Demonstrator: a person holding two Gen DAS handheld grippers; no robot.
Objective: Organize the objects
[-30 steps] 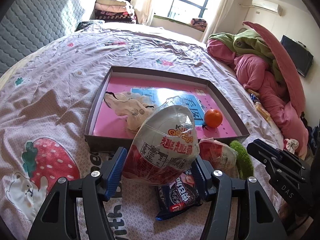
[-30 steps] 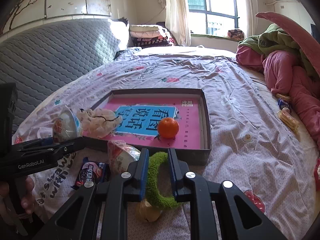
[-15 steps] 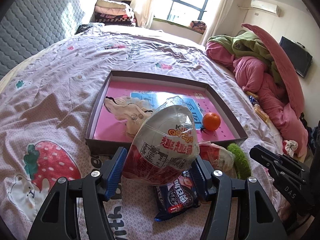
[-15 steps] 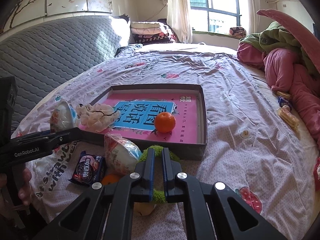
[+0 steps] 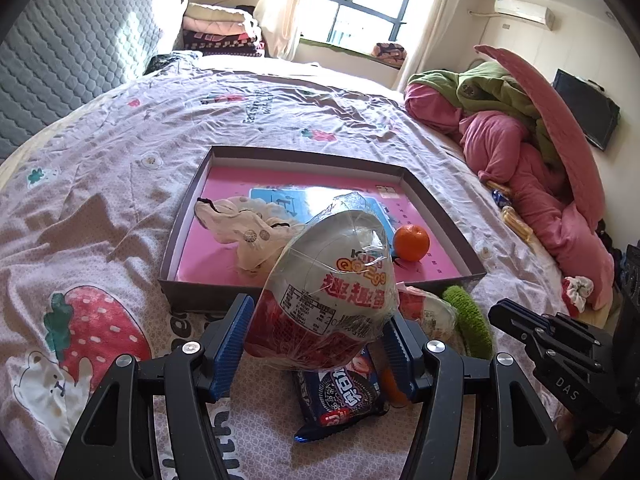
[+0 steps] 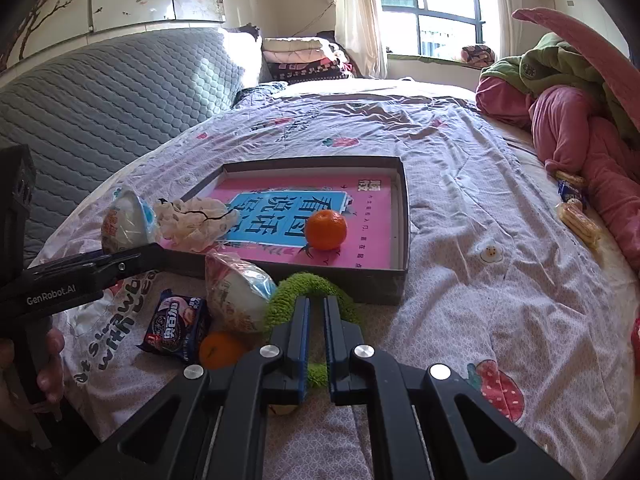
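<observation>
My left gripper (image 5: 318,312) is shut on a large foil-wrapped egg (image 5: 328,284), held above the bed just in front of the pink-lined shallow box (image 5: 304,156). In the right wrist view the same egg (image 6: 128,220) shows at the left. My right gripper (image 6: 316,308) is shut on a green fuzzy ring (image 6: 308,284) lying against the near wall of the box (image 6: 404,220). Inside the box are an orange (image 6: 326,230) and a white frilly cloth piece (image 6: 196,222). On the sheet lie a second wrapped egg (image 6: 236,292), a dark biscuit packet (image 6: 180,326) and another orange (image 6: 220,350).
A heap of pink and green bedding (image 6: 572,120) fills the right side, with small snack packets (image 6: 576,212) beside it. A grey quilted headboard (image 6: 100,100) runs along the left. A person's hand (image 6: 48,360) grips the left tool's handle.
The right gripper's jaws have closed from slightly apart onto the green ring. The left gripper still holds the egg in about the same place.
</observation>
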